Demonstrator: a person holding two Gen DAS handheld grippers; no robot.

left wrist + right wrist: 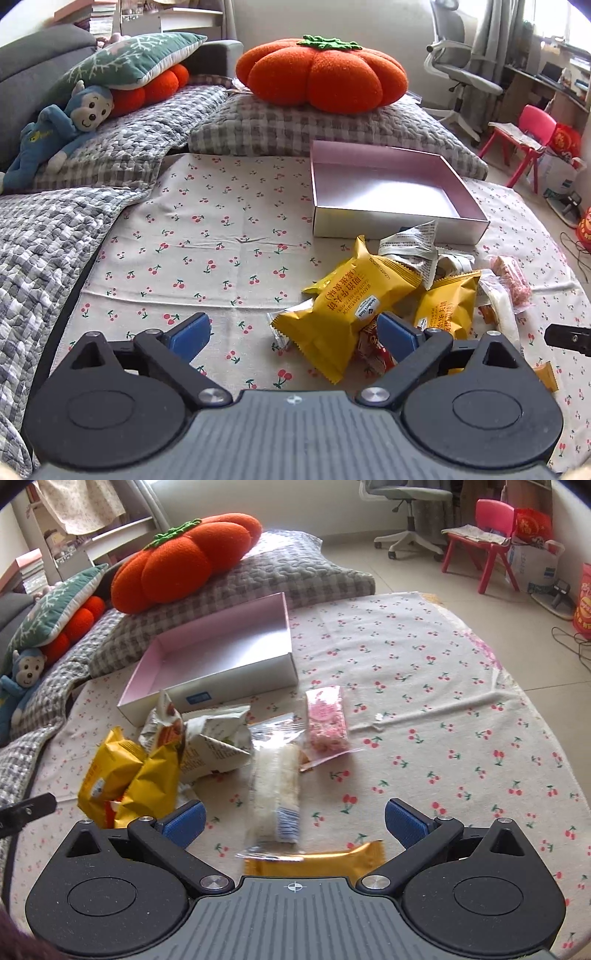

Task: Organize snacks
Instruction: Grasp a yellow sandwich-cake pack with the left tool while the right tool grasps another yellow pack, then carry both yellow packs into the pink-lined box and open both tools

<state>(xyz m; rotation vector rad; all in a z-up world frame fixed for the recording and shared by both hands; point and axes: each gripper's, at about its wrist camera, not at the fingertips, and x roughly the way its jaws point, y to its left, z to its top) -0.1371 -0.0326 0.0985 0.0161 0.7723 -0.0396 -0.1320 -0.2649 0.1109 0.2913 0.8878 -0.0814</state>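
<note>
On the cherry-print cloth (pixel 424 672), the pink box (pixel 221 653) lies empty beyond the snack pile, the white bar (pixel 275 786) points lengthwise toward it, and left gripper (pixel 293 332) and right gripper (pixel 293 821) both stand spread, holding nothing.

Soft daylight fills both views, brightest far ahead of the left gripper (pixel 293 334) and to its right, where a window (pixel 565 22) is blown out white. The pink box (pixel 373 162) ahead shows a pale glare on its floor. Shadows are faint and short. Fisheye distortion bends the edges and darkens the corners. Just ahead of the right gripper (pixel 294 821), the white snack bar (pixel 275 786) and the nearest yellow packet (pixel 314 862) look blurred.
</note>
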